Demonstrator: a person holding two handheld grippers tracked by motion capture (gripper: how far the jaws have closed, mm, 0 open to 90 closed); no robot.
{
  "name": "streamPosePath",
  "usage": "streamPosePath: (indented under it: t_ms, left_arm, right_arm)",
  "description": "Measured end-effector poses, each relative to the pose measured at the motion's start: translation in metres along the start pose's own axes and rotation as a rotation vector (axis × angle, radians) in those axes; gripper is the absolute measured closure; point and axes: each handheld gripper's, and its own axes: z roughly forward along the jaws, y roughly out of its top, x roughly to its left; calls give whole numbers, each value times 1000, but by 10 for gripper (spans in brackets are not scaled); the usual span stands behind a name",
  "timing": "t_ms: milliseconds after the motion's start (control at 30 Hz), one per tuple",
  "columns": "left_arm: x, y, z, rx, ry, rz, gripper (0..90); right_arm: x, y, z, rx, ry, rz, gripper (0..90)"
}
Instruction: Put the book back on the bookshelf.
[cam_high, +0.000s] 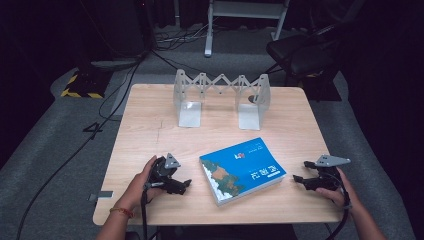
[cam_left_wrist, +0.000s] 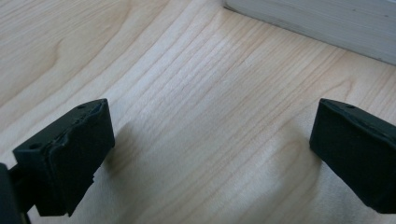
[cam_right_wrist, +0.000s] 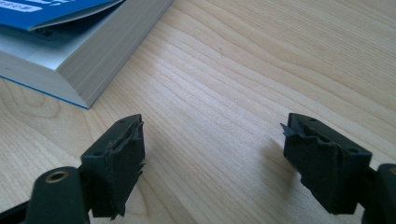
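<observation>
A blue-covered book lies flat near the front middle of the wooden table. My left gripper rests on the table just left of the book, jaws wide apart with only bare wood between them; the book's page edge shows at the top right of the left gripper view. My right gripper sits right of the book, open and holding nothing. The book's corner, its cover slightly lifted, lies ahead and left in the right gripper view.
A white extendable bookend rack stands at the back of the table, with two upright plates and a zigzag link between them. A dark chair and cables lie on the floor beyond the table.
</observation>
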Motion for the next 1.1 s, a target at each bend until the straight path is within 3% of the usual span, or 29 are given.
streamPosePath:
  t_ms: [167,367,400,467,600,700,867,1100]
  left_arm:
    - [3,1,0,7,-8,23,4]
    - [-2,-1,-1,-2,12,4,8]
    - [-4,-2,-1,-2,12,-7,8]
    - [-7,-3,-3,2,-6,16,8]
    - [-17,-2,-1,1,-1,8,6]
    - [-24,3,3,5,-36,47,1]
    - [-38,11,10,6,-59,74,2]
    - [-56,22,20,7,-62,79,2]
  right_arm:
    - [0,1,1,7,-11,10,184]
    - [0,1,-1,32,-16,17,157]
    - [1,3,-1,44,-19,19,158]
    - [4,5,-1,57,-24,16,166]
    - [13,10,2,55,9,-9,199]
    - [24,18,4,41,33,-29,203]
    - [38,24,9,58,45,-61,215]
    - [43,27,10,62,44,-63,224]
